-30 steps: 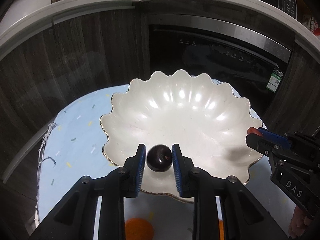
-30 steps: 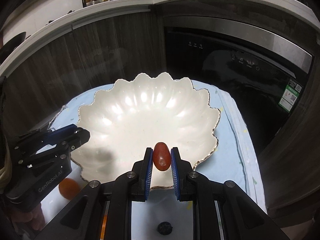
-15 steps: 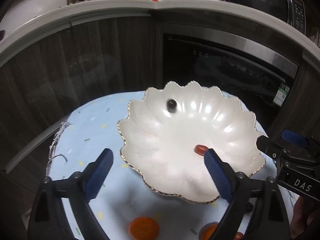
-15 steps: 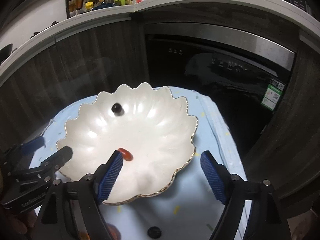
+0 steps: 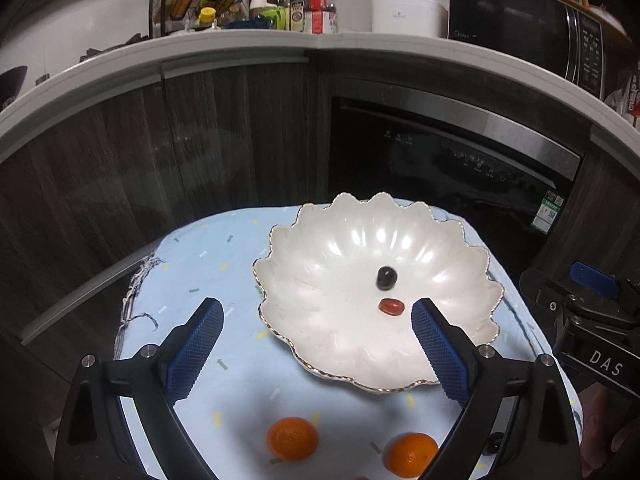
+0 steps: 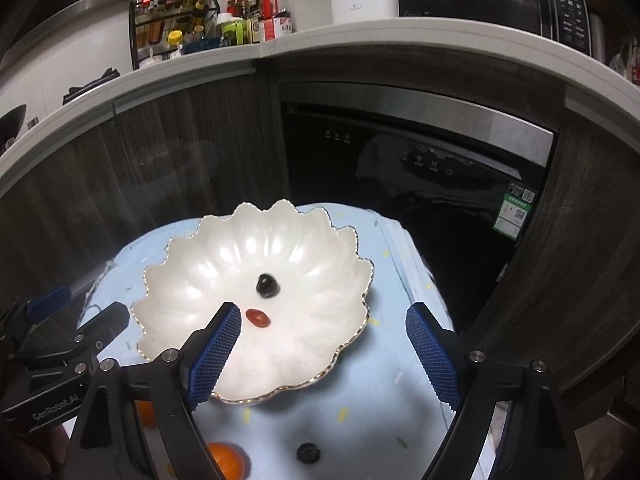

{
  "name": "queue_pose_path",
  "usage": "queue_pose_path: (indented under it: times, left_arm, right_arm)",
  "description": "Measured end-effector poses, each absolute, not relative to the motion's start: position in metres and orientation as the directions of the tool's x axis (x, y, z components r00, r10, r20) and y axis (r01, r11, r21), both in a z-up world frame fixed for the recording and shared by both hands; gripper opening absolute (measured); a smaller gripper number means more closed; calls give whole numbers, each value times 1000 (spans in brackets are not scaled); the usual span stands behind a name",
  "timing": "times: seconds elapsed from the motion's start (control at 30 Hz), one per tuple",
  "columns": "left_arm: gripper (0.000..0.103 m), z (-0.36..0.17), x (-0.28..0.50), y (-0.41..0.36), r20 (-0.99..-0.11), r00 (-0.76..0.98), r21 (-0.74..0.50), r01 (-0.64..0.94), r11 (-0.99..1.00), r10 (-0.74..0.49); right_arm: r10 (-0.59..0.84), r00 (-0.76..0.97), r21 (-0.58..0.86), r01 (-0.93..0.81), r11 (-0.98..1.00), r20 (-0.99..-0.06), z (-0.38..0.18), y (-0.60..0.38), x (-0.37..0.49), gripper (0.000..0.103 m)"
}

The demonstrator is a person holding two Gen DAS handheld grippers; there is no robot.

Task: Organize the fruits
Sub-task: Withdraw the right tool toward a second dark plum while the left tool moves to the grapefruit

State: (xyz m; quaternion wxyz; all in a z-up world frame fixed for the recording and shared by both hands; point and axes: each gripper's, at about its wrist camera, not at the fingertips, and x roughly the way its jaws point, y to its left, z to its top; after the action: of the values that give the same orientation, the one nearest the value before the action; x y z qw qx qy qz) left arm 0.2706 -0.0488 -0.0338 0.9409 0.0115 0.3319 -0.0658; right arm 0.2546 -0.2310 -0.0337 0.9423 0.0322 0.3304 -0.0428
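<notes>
A white scalloped bowl (image 5: 320,248) (image 6: 192,272) stands on a light blue cloth. Inside it lie a dark round fruit (image 5: 386,278) (image 6: 267,285) and a small red oval fruit (image 5: 390,306) (image 6: 257,317). My left gripper (image 5: 316,350) is open and empty, held above the bowl's near rim. My right gripper (image 6: 322,354) is open and empty, also above the near rim. Two oranges (image 5: 292,439) (image 5: 412,454) lie on the cloth in front of the bowl. A small dark fruit (image 6: 308,452) lies on the cloth near the right gripper.
The blue cloth (image 5: 192,280) covers a small table that ends close to dark wood cabinets (image 5: 120,168) and a black oven front (image 5: 440,160). A counter above carries bottles, a spice rack (image 5: 200,0) and a microwave (image 5: 520,20).
Both grippers opened and let go of their fruit, the dark one from the left and the red one from the right. Both fruits now lie in the bowl. Both grippers drew back and up.
</notes>
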Motion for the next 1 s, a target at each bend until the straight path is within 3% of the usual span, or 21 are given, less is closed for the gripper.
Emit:
queue_pose_path:
  times: [0.57, 1.0]
  left_arm:
    - [96, -6, 226, -39, -612, 788, -25, 73, 997, -73]
    - [96, -20, 193, -41, -631, 771, -36, 82, 996, -86]
  right_arm:
    - [-58, 817, 24, 88, 996, -574, -10, -225, 213, 85]
    - [-28, 847, -22, 20, 1000, -531, -3, -216, 181, 85]
